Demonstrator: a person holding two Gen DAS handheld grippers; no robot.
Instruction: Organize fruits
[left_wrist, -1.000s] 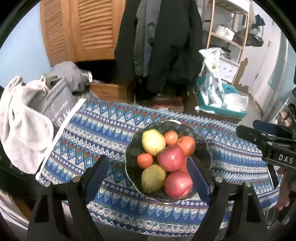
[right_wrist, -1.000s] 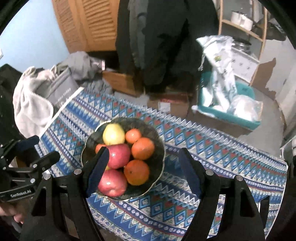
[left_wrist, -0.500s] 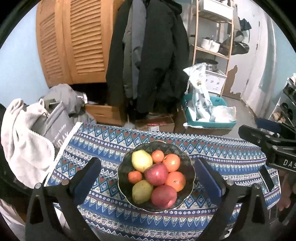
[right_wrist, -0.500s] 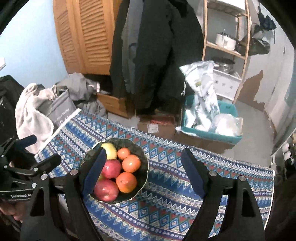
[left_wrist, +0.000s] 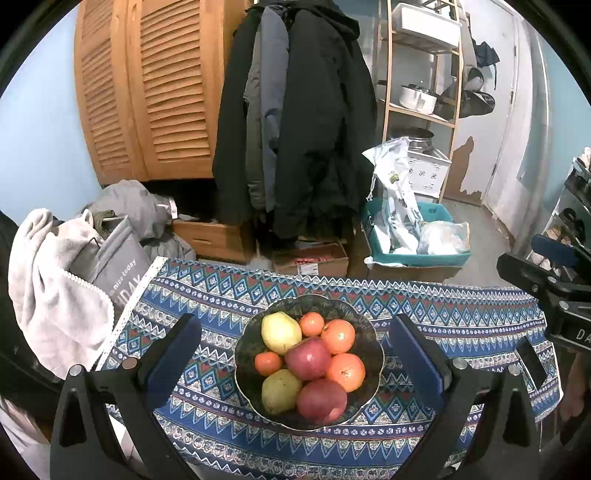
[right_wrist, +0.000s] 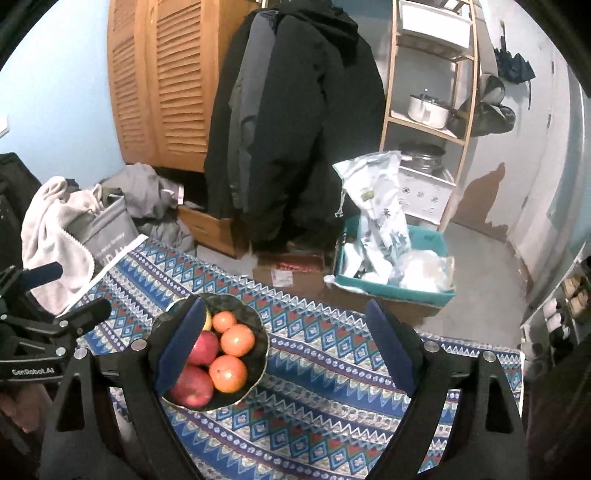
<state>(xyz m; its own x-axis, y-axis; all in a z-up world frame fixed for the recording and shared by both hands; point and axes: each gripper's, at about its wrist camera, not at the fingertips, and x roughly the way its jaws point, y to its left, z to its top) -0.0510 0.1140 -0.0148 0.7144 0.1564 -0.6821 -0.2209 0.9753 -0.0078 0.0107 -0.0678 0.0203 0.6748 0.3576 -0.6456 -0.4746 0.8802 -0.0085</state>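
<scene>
A dark scalloped bowl stands on the blue patterned tablecloth. It holds two red apples, two yellow-green pears, two oranges and two small tangerines. My left gripper hangs above and in front of the bowl, open wide, with nothing between its fingers. My right gripper is raised to the right of the bowl; its jaws are opening and hold nothing. Its left finger hides part of the fruit.
A grey towel and a grey bag sit off the table's left end. A small dark flat object lies near the right end. Beyond the far edge are cardboard boxes, a teal bin, hanging coats and a wooden shelf.
Both grippers have risen and drawn back from the bowl, which now looks smaller and farther off. Both pairs of jaws stand wider than before. The fruit has not moved.
</scene>
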